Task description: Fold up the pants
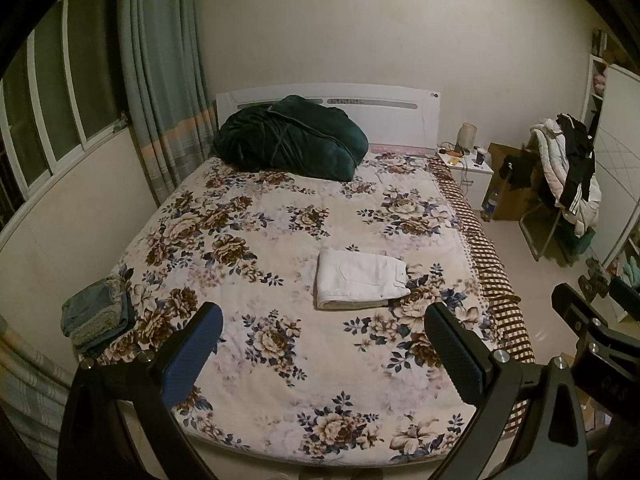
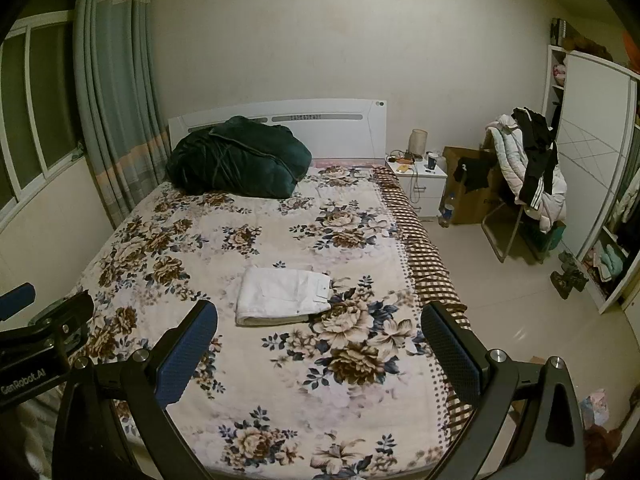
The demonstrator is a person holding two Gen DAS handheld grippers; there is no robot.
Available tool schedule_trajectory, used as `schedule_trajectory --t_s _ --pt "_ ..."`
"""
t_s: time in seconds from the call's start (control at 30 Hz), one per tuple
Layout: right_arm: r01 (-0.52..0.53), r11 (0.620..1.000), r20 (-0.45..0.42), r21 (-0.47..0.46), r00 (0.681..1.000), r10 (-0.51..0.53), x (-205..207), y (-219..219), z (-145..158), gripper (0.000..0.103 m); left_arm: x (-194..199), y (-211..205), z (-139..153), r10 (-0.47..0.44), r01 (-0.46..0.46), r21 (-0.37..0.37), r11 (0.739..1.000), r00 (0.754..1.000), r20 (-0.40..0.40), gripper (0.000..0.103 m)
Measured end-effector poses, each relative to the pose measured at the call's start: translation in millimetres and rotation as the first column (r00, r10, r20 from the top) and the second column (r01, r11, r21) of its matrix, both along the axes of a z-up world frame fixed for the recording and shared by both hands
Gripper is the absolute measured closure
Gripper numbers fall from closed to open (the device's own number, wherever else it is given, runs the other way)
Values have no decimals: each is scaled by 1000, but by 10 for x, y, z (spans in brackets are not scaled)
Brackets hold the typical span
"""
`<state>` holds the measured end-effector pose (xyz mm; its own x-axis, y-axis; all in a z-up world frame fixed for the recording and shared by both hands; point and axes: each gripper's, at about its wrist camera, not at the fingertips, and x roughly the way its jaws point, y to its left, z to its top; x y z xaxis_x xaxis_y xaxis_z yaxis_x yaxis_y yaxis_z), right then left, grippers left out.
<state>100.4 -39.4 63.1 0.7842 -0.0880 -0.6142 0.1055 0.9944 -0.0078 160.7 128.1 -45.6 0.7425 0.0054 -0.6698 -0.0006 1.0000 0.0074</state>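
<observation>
White pants (image 1: 360, 278) lie folded in a neat rectangle on the floral bed cover (image 1: 280, 216), right of the bed's middle; they also show in the right wrist view (image 2: 282, 296). My left gripper (image 1: 324, 328) is open and empty, held above the near part of the bed, well short of the pants. My right gripper (image 2: 320, 328) is open and empty too, above the near right part of the bed. The right gripper's body shows at the right edge of the left wrist view (image 1: 592, 328).
A dark green quilt (image 1: 292, 140) is bundled at the headboard. Folded blue jeans (image 1: 98, 316) sit at the bed's left edge. A white nightstand (image 2: 420, 180), a cardboard box (image 2: 468, 192) and a chair piled with clothes (image 2: 528, 168) stand right of the bed. A wardrobe (image 2: 592, 160) is at far right.
</observation>
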Motion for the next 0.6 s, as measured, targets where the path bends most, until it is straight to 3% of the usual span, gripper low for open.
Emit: schedule_trajectory --t_s 0.6 --pt "5 1000 0 0 1000 -5 -18 37 4 0 -13 1 13 6 -6 1 1000 1000 2 0"
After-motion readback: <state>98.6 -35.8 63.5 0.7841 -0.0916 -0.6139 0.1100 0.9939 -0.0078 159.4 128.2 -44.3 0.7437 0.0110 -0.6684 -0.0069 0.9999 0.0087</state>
